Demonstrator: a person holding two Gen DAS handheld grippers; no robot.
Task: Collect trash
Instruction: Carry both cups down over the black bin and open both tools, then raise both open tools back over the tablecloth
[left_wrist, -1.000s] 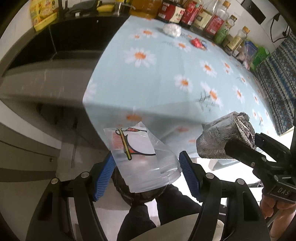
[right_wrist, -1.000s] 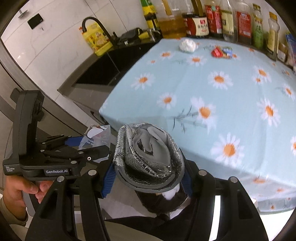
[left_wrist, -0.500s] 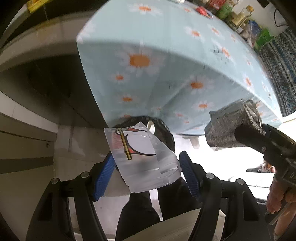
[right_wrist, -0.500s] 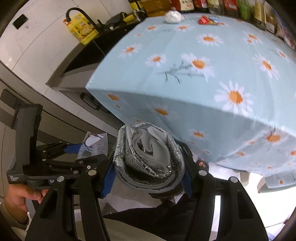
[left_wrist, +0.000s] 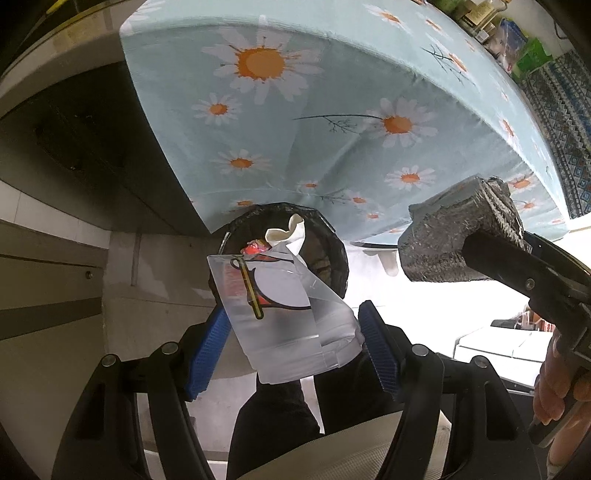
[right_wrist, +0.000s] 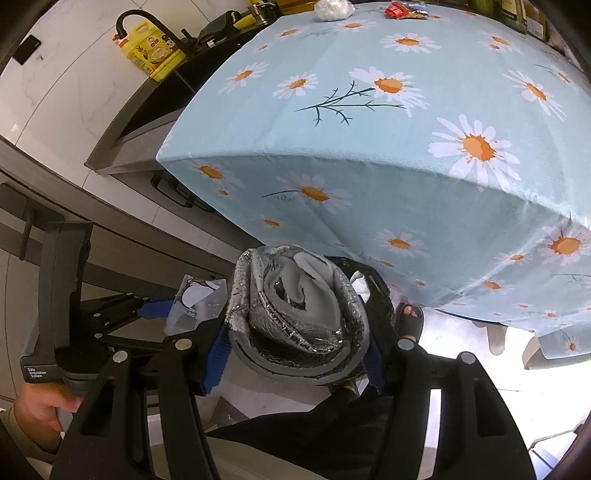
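My left gripper (left_wrist: 291, 347) is shut on a clear plastic wrapper (left_wrist: 284, 317) with red and yellow print. It hangs just above a black-lined trash bin (left_wrist: 332, 254) on the floor by the table; white paper and a red scrap lie in the bin. My right gripper (right_wrist: 295, 343) is shut on a rolled silver foil-lined bag (right_wrist: 295, 306), held over the same bin (right_wrist: 376, 291). The foil bag also shows at the right of the left wrist view (left_wrist: 458, 243). The wrapper also shows at the left of the right wrist view (right_wrist: 195, 302).
A table with a blue daisy cloth (right_wrist: 369, 122) overhangs the bin. A white wad (right_wrist: 332, 7) and a red wrapper (right_wrist: 397, 9) lie at its far edge. A dark counter with a sink and yellow bottle (right_wrist: 151, 55) stands left. A sandalled foot (right_wrist: 408, 317) is beside the bin.
Both grippers have dropped from table height to below the table edge, towards the floor. The trash bin has come into view under them. Both still hold their items.
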